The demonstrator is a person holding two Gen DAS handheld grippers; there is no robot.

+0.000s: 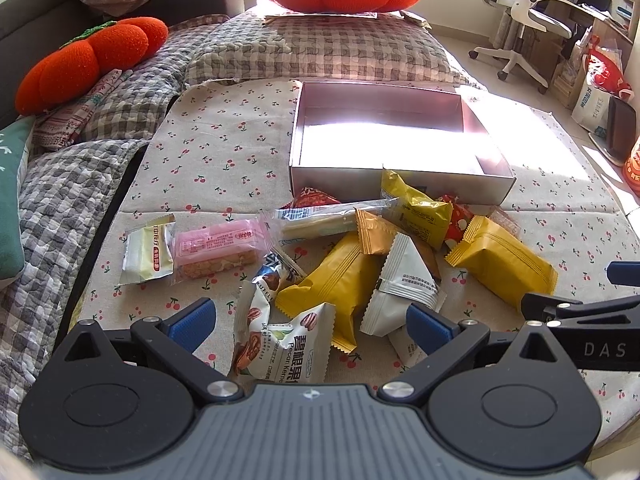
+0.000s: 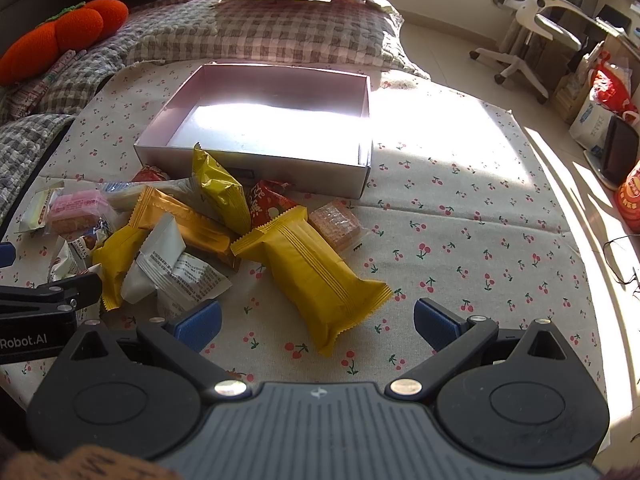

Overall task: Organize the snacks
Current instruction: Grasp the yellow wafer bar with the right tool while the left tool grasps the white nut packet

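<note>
1. Spreading wide, the left gripper holds nothing; a pecan packet lies between its blue pads.
2. The right gripper also gapes empty, its pads flanking the near end of a yellow packet.
3. The snack pile crowds the near wall of the shallow box, one packet leaning on it.
4. Bare cherry-print cloth stretches right of the pile toward the sunlit edge.
</note>
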